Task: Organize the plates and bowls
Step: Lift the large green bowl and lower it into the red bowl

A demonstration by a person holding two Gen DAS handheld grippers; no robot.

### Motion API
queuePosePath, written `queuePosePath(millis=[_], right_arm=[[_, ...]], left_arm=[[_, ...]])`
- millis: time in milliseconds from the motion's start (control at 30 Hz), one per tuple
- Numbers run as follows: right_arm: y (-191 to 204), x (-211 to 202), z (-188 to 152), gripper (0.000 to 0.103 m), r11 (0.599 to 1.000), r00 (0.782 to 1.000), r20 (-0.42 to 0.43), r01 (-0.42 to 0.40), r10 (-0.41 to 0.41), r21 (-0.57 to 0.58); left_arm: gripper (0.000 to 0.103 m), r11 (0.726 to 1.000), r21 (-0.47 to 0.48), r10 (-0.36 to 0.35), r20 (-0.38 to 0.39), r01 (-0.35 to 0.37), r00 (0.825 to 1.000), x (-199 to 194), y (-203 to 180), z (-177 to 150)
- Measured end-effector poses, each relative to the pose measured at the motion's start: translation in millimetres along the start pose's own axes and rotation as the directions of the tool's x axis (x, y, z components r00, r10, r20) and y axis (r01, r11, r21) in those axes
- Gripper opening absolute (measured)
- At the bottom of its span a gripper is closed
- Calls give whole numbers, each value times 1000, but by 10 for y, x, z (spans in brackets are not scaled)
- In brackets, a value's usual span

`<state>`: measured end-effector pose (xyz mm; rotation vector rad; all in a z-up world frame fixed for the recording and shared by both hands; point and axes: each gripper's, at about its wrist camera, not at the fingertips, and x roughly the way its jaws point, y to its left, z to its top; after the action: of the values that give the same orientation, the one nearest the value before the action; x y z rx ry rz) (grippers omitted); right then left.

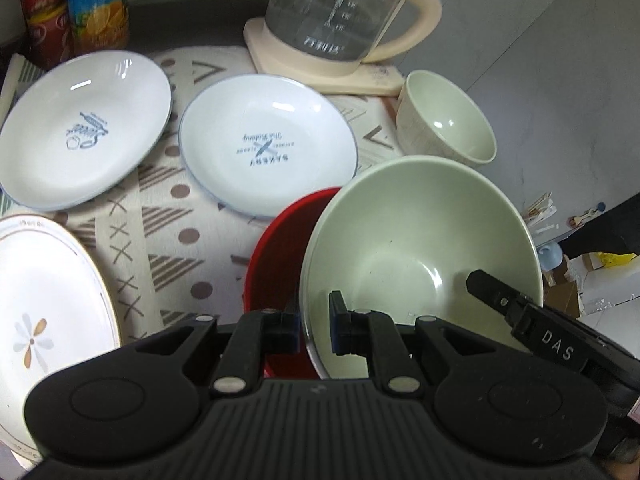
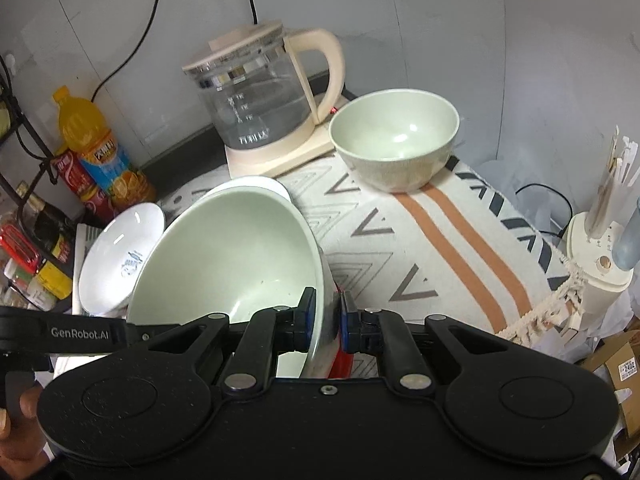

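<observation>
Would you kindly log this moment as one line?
left gripper: shut on large green bowl | right gripper: same bowl | red bowl: beneath | small green bowl: untouched

The large bowl [image 1: 420, 248] is pale green, the bowl beneath it [image 1: 276, 264] red. Two white plates [image 1: 268, 148] carry blue print and thin blue rims. The cloth [image 2: 440, 248] is cream with grey triangles and orange stripes.

Glossy green bowl [image 1: 420, 248], woven cloth [image 1: 180, 248]

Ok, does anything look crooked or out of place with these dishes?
Yes. The large green bowl is tilted steeply, gripped on opposite rims by the left gripper and right gripper, above a red bowl. Nothing is spilled or broken.
</observation>
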<state>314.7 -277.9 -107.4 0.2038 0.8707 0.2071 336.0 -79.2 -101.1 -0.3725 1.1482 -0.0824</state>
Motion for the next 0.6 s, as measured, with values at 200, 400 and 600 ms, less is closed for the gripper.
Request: queuePosePath(millis=[200,400,600], right_arm=[[1,98,-20,12,1000,1000,-8,17,-17,-8],[24,192,-9,11,1000,1000,-9,22,-22,-15],[116,242,17,12,998,999,-5,35,-35,-45]], left_arm=[[12,1000,-9,9,-36,-9,999,156,37,8],[16,999,-14,40,-45,-41,998,167,59,62],[16,999,-34,26,-27,-27,999,23,117,121]])
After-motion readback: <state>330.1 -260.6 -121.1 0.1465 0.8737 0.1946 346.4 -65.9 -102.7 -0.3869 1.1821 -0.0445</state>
